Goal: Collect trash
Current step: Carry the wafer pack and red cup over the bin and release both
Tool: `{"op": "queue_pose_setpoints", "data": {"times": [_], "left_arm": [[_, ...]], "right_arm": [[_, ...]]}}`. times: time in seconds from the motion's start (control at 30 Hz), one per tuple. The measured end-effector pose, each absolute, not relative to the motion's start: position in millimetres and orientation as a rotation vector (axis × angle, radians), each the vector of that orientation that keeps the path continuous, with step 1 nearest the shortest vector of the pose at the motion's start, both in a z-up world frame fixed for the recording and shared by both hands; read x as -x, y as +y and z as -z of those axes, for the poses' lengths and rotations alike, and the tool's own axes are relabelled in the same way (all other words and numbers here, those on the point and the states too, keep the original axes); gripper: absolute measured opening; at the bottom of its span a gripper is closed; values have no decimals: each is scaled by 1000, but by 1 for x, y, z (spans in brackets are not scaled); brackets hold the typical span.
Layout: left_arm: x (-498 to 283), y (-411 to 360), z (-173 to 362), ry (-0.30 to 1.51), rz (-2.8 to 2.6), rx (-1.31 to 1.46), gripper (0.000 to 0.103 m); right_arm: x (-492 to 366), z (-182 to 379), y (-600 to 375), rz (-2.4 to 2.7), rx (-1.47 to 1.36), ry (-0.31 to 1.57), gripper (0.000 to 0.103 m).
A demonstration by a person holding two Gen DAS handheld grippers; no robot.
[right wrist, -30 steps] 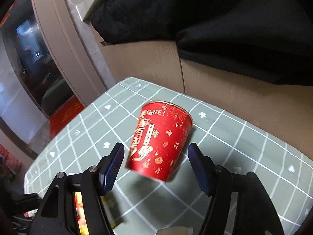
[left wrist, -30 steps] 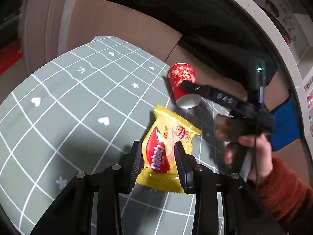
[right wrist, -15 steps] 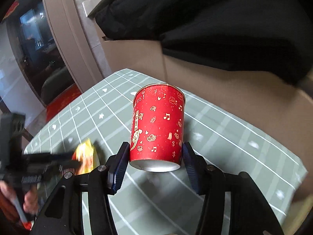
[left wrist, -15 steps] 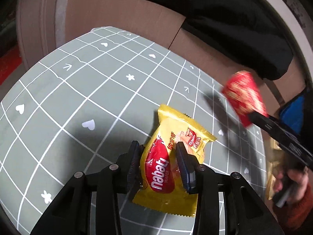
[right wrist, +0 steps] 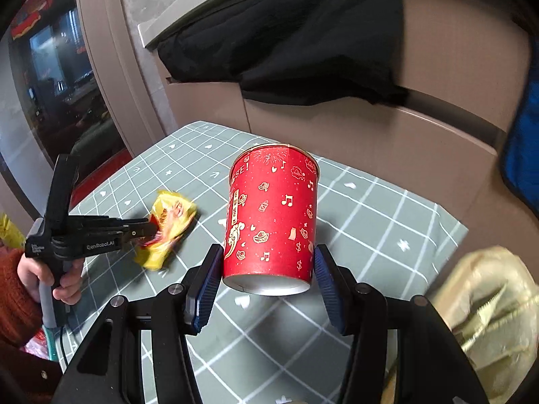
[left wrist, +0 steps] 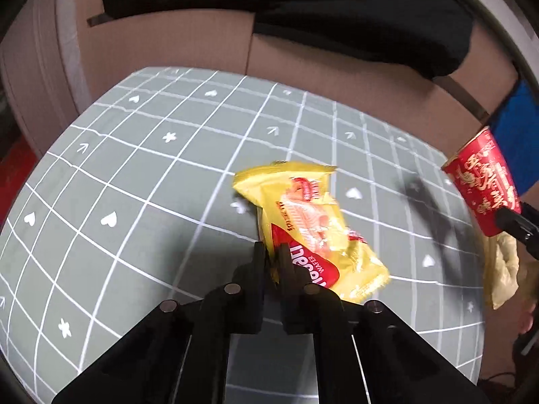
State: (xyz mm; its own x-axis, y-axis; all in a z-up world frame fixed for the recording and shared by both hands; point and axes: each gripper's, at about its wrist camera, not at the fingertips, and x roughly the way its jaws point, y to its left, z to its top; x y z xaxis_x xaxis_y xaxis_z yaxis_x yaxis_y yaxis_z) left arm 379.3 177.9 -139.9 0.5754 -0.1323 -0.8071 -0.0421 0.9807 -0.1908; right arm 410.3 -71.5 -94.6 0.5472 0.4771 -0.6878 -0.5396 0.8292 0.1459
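A yellow-and-red wafer wrapper (left wrist: pixel 303 215) lies tilted on the grey grid-patterned table (left wrist: pixel 134 168). My left gripper (left wrist: pixel 272 252) is shut on the wrapper's near left edge. From the right wrist view, that left gripper (right wrist: pixel 151 230) pinches the wrapper (right wrist: pixel 171 215) just above the cloth. My right gripper (right wrist: pixel 267 269) is shut on a red paper cup (right wrist: pixel 273 222), pads against both sides near its base, and holds it upright above the table (right wrist: pixel 370 222). In the left wrist view the cup (left wrist: pixel 485 181) hangs at the far right edge.
A pale crumpled plastic bag (right wrist: pixel 488 320) hangs open beyond the table's right edge, below the cup. Black cloth (right wrist: pixel 286 50) drapes over brown cabinets behind the table. A blue object (right wrist: pixel 525 134) sits far right. A hand (right wrist: pixel 50 276) in a red sleeve grips the left handle.
My left jaws went from straddling the wrapper to shut on its edge, and the wrapper twisted. The right gripper closed on the cup and carried it right, toward the bag.
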Motion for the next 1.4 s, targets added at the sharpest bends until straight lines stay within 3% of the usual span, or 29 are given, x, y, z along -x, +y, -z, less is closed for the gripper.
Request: {"op": "queue_pose_setpoints", "data": {"times": [0.7,1.4], "left_arm": [[-335,91,22,660,145,166,3],[-340,-62,-7,636,398,86,3]], "right_arm": [[-374,50,-123,-560,37,657,51],[-349,22,-248,-365,-77,575,51]]}}
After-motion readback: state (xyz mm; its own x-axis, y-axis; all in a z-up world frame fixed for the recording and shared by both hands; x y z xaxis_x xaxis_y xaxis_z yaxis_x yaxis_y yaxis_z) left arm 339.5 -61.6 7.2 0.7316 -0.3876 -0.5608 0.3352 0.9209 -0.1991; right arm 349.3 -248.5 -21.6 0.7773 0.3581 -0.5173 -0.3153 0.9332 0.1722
